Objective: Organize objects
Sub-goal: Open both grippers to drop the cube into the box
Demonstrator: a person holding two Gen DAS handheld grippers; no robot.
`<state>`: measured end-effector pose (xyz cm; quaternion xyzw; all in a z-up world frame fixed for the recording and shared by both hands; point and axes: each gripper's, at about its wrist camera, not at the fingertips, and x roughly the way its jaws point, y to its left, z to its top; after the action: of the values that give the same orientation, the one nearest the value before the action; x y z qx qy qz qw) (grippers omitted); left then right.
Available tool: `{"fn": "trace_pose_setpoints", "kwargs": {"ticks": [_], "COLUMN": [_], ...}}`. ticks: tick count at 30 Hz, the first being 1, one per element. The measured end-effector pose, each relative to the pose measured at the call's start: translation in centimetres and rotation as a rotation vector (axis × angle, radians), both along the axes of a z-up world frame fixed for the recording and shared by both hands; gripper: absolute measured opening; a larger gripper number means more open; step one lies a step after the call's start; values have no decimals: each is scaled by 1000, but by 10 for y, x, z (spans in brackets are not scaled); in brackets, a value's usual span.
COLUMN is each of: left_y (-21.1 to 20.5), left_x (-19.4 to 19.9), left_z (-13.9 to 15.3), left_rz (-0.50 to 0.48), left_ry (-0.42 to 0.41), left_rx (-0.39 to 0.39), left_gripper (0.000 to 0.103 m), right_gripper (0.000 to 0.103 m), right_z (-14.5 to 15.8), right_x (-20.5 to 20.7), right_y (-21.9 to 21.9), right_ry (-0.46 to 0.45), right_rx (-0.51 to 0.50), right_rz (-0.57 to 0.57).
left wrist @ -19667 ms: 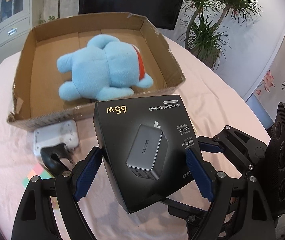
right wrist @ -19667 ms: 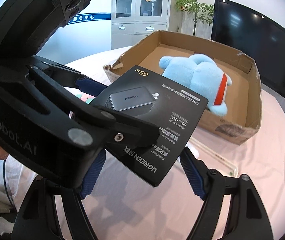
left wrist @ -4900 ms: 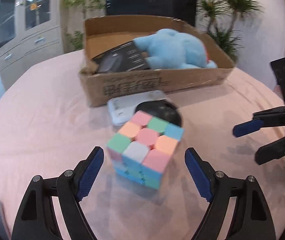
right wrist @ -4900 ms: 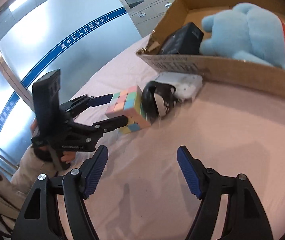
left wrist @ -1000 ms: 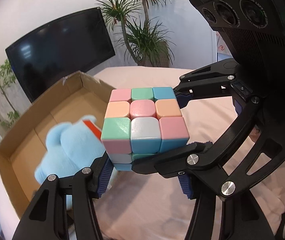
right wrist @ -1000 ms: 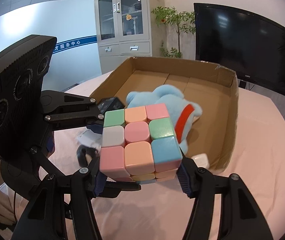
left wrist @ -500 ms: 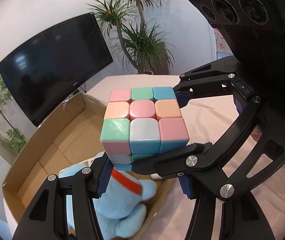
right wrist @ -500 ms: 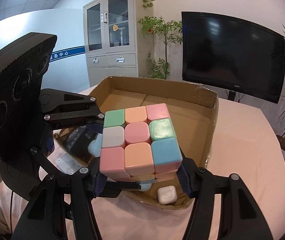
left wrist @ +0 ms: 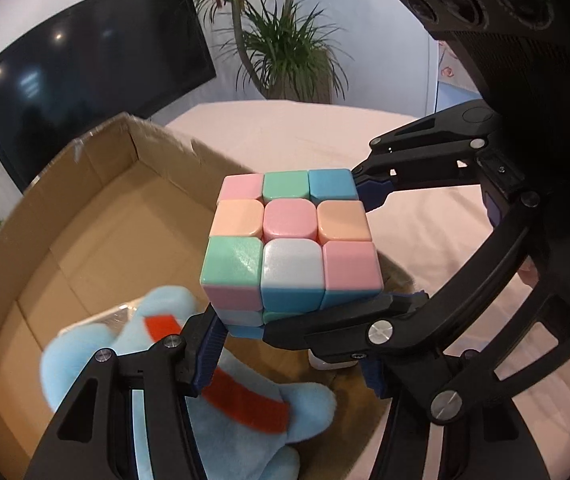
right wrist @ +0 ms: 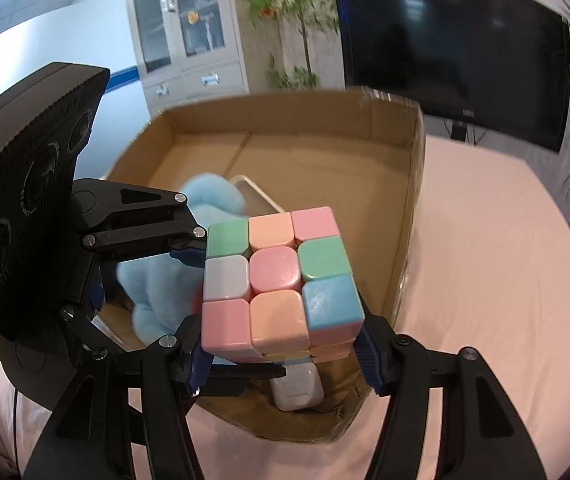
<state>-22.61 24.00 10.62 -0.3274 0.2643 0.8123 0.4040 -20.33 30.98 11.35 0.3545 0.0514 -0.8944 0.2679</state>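
A pastel puzzle cube (left wrist: 291, 246) is held between both grippers above the near corner of an open cardboard box (left wrist: 97, 184). My left gripper (left wrist: 289, 344) is shut on its sides, and my right gripper (right wrist: 285, 350) is shut on it from the other direction. The cube (right wrist: 281, 284) also fills the middle of the right wrist view. A blue plush toy (left wrist: 245, 408) with an orange band lies in the box (right wrist: 413, 216) under the cube. The plush (right wrist: 157, 280) is partly hidden by the left gripper body.
A small white earbud case (right wrist: 297, 388) lies on the pink tablecloth (right wrist: 485, 264) against the box's outer wall. A flat clear-edged item (right wrist: 255, 196) lies in the box beside the plush. A black screen (right wrist: 445, 44), a cabinet and plants stand behind the table.
Both grippers have carried the cube farther over the box. The box and plush now lie more directly beneath it. The grip on the cube is unchanged.
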Motion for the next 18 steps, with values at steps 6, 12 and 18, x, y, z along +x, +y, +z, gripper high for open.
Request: {"fn": "trace_pose_setpoints", "kwargs": {"ticks": [6, 12, 18], "left_y": [-16, -78, -183], "left_x": [7, 39, 76], "left_z": [-2, 41, 30], "left_rz": [51, 161, 446], "left_ry": [25, 144, 22], "left_rx": [32, 115, 141], "left_gripper": [57, 88, 103], "right_gripper": [66, 82, 102], "right_z": [0, 43, 61], "right_x": [3, 42, 89], "right_y": [-11, -16, -26], "right_ry": [30, 173, 284], "right_rx": [74, 13, -259], "right_rz": [-50, -112, -59]}}
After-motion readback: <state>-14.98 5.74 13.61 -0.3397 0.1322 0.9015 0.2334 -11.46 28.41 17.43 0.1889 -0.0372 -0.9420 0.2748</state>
